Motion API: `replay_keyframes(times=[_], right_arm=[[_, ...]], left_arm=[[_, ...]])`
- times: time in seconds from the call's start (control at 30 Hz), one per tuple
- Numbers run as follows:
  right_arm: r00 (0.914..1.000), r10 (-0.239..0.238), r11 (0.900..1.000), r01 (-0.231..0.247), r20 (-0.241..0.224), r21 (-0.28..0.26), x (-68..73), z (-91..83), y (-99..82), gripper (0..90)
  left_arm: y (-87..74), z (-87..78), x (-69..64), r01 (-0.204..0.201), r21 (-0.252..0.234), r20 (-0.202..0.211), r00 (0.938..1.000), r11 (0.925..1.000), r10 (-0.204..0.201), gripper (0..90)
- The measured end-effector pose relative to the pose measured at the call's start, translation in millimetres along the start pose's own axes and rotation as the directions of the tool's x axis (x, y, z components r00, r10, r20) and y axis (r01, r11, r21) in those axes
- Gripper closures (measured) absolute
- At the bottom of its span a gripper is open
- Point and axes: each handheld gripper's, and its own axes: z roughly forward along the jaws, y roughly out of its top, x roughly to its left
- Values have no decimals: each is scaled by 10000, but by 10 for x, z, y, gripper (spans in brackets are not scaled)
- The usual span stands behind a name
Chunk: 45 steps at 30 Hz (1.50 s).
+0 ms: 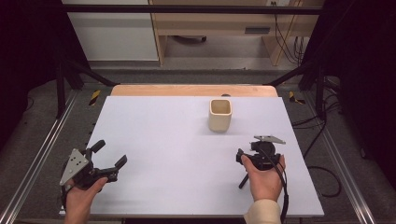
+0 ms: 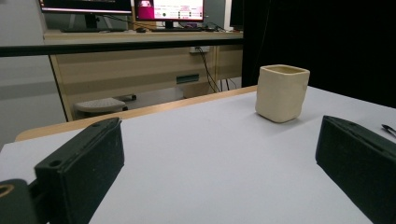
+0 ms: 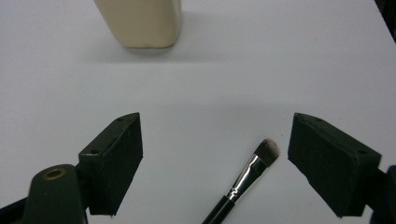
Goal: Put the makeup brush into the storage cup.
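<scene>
A: Brush (image 3: 247, 179) first. Where?

B: Flat on the white tabletop (image 1: 163, 140), near the person's right-hand edge. Seen from the right gripper view, it lies between the two black fingers (image 3: 114, 163), nearer the one on the right side of that picture. Bristle tip points away from the camera, up and to the right; silver collar behind it, then a dark handle running down out of frame. In the high view a dark bit of handle (image 1: 243, 181) pokes out just left of the right hand.

A: Right gripper (image 1: 259, 156)?

B: Over the brush, fingers spread wide. Neither pad touches it. Nothing gripped.

A: Left gripper (image 1: 109, 161)?

B: At the near left corner of the tabletop, well apart from the brush. Fingers wide apart and bare, pointing across the tabletop toward the cup.

A: The cup?

B: Cream cup (image 1: 220, 115), squarish mouth, upright, toward the far edge and right of centre. Beyond the right gripper, apart from brush and grippers alike.

A: Surroundings?

B: Wooden desk (image 2: 140, 65) behind the tabletop, with monitors (image 2: 169, 9) on top in the left gripper view. Cables (image 1: 322, 168) on the floor to the right.
</scene>
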Motion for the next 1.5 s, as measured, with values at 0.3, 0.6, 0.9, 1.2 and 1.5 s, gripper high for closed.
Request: replay_keyframes(times=[0.3,0.6,0.9,1.2,1.5], right_arm=[[9999,95,9995,-97,72,298,42,79,-73,180],[9992,279,9955,-304,294,899,40,207,-156,188],[9986,211,9891,-278,479,1445,86,283,-190,233],[9981,287,9872,-370,552,1550,69,297,-212,244],[9971,319,9861,-427,691,1604,28,306,-240,266]], left_arm=[[0,7,-9,-103,52,37,9999,9999,103,7],[2,0,-28,-115,70,79,9999,9999,114,7],[-3,5,-28,-71,125,107,9999,9999,70,7],[-5,-1,-10,75,74,63,10000,9999,-76,8],[-1,-2,-19,-26,127,74,10000,9999,25,8]])
